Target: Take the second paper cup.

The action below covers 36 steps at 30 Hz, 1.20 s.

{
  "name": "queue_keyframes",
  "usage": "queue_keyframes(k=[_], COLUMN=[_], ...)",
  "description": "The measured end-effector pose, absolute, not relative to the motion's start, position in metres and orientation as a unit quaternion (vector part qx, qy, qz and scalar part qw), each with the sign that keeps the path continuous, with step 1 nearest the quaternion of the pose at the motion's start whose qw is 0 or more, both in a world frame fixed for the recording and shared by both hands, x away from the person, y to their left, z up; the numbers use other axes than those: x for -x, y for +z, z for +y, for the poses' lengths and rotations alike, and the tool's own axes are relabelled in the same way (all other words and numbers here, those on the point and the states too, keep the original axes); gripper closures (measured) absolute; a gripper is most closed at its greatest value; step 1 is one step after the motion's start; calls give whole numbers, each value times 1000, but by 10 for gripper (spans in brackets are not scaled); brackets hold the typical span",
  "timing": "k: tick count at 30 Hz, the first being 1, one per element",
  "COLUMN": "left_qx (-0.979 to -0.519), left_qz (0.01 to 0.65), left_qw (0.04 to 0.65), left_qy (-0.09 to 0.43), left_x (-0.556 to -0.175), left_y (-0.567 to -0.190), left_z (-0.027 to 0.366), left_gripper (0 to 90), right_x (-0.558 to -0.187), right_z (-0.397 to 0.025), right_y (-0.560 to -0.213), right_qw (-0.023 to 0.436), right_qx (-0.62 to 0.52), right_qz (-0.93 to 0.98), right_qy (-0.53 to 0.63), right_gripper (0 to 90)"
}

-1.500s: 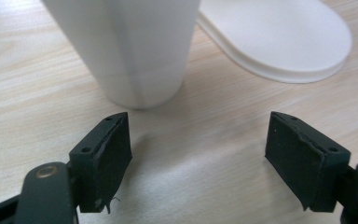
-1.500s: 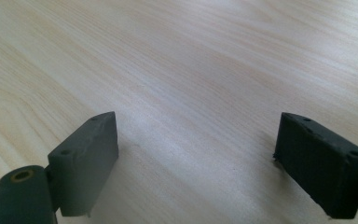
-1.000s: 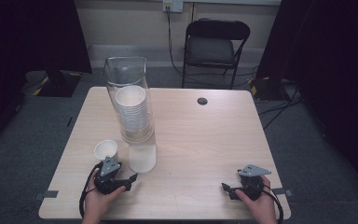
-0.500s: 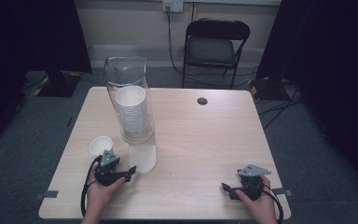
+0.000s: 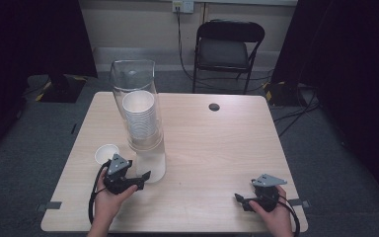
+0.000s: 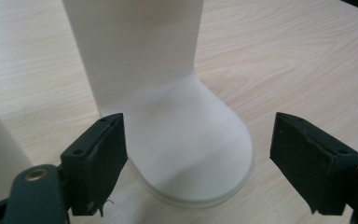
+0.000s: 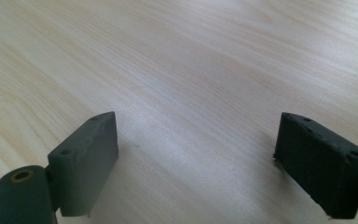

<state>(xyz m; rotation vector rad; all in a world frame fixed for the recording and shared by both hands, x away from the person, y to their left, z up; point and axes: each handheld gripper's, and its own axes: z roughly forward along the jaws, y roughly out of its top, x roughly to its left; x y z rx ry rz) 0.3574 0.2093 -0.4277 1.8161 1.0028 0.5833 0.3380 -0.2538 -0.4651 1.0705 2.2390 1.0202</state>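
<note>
Left gripper view: dispenser base [image 6: 186,154] sits between the left gripper's [image 6: 196,158] parted jaws.

The high view looks forward and down over the whole table [image 5: 217,148], while both gripper views skim its wood closely, the left sharing the white dispenser base [image 6: 186,154].

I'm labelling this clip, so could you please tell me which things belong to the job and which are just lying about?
Likely in play:
left gripper, open
cup dispenser
stacked cups
loose cup

Lying about:
right gripper, open over bare table
chair
</note>
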Motion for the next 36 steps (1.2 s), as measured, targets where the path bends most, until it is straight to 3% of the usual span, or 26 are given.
queue_keyframes(k=[17, 33, 36], left_qx=[-688, -685, -678], left_qz=[425, 373, 379], left_qw=[523, 539, 542], left_qy=[270, 317, 320], left_x=[-366, -375, -377], left_y=[-403, -396, -395], left_z=[210, 187, 187], left_gripper=[178, 192, 242], right_x=[-338, -338, -338], right_z=[-254, -254, -254], right_y=[-465, -465, -465], right_qw=[227, 228, 227], right_qx=[-389, -389, -389], right_qz=[812, 813, 813], right_qy=[370, 370, 370], right_gripper=[127, 127, 127])
